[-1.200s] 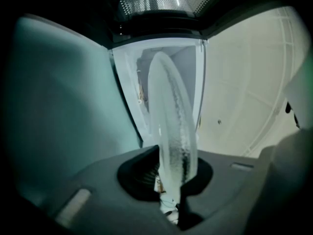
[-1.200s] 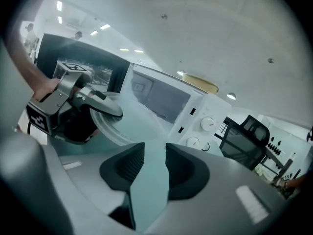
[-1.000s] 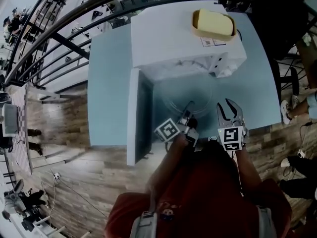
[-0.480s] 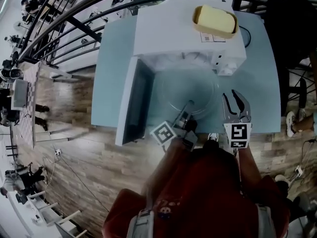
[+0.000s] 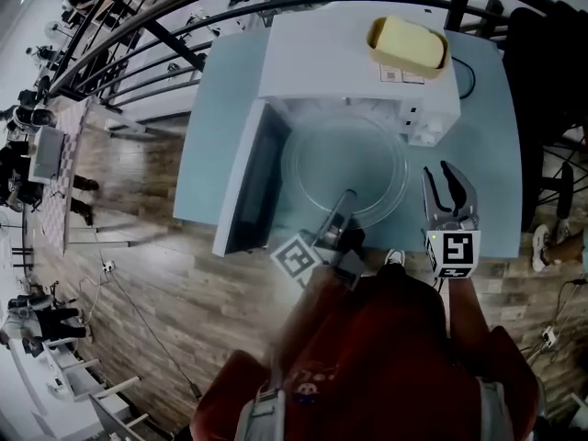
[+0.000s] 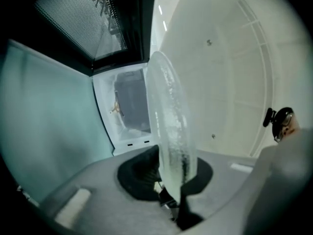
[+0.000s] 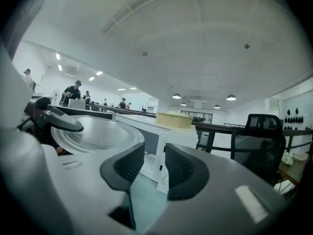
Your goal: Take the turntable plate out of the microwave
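Your left gripper [image 5: 344, 206] is pinching the near rim of the clear round glass turntable plate [image 5: 354, 154] lying straight ahead; your right gripper [image 5: 441, 178] is hovering beside it, parted, empty.

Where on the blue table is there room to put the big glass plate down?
There are two bare patches of table: one left of the open door, and one right of the microwave, out to the table's edge. The middle is crowded with the microwave, its door, and the glass plate that the left gripper holds above the front.
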A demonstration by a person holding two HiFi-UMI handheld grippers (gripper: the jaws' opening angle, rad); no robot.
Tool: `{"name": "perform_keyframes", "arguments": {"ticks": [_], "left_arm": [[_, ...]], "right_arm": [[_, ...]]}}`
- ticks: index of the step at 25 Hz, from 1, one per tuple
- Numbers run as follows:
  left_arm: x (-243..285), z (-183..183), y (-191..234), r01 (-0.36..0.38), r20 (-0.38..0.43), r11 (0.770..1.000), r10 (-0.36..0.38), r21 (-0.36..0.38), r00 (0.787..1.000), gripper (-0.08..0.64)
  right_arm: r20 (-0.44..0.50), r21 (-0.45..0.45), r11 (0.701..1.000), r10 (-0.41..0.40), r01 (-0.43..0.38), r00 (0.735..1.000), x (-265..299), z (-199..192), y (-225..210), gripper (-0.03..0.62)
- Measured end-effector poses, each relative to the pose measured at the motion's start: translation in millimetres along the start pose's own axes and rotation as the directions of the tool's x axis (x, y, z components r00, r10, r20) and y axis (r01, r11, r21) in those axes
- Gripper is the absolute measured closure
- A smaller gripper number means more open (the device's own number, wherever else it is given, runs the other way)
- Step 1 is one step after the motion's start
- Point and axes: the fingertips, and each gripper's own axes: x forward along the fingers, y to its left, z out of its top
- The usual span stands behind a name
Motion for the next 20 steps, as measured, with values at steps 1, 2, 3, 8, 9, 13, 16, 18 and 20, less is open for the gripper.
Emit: {"name": "perform_keyframes", "arguments": {"ticks": [1, 2, 3, 8, 9, 13, 16, 18, 20], "left_arm": [[-0.3, 1.3, -2.2, 0.005, 0.005, 1.0, -0.005, 0.002, 1.0, 0.52], [-0.3, 2.3, -4.3, 0.012, 0.009, 1.0, -0.012, 0.002, 1.0, 0.52], [0.2, 3.0, -6.2, 0.019, 0.013, 1.0, -0.019, -0.002, 1.0, 0.52], [2.4, 6.1, -13.7, 0.036, 0.018, 0.999, -0.036, -0.006, 0.999, 0.52], [3.1, 6.9, -14.7, 0.038, 0.016, 0.999, -0.038, -0.003, 0.999, 0.52], [5.3, 10.4, -17.7, 0.049, 0.016, 0.999, -0.049, -0.013, 0.999, 0.518], [4.7, 12.2, -19.0, 0.045, 0.016, 0.999, -0.044, -0.015, 0.999, 0.518], [5.5, 12.9, -20.1, 0.049, 0.013, 0.999, -0.048, -0.011, 0.999, 0.518], [6.3, 13.0, -21.9, 0.059, 0.01, 0.998, -0.059, -0.01, 0.998, 0.518]], "right_arm": [[0.005, -0.001, 1.0, 0.002, -0.002, 1.0, -0.1, 2.1, 0.3, 0.465], [0.008, 0.0, 1.0, 0.004, -0.004, 1.0, -0.1, 3.6, 0.4, 0.465], [0.011, 0.003, 1.0, 0.006, -0.006, 1.0, 0.2, 5.0, 0.3, 0.465], [0.023, 0.001, 1.0, 0.013, -0.013, 1.0, 3.4, 11.3, -0.3, 0.466], [0.026, 0.002, 1.0, 0.014, -0.014, 1.0, 4.2, 12.5, -0.6, 0.466], [0.038, 0.017, 1.0, 0.016, -0.017, 0.999, 9.5, 15.0, -1.6, 0.483], [0.043, 0.018, 0.999, 0.03, -0.03, 0.999, 11.4, 17.2, 0.6, 0.517], [0.045, 0.017, 0.999, 0.036, -0.037, 0.998, 12.7, 17.3, 1.1, 0.544], [0.047, 0.021, 0.999, 0.038, -0.039, 0.998, 13.7, 16.7, 0.4, 0.574]]}}
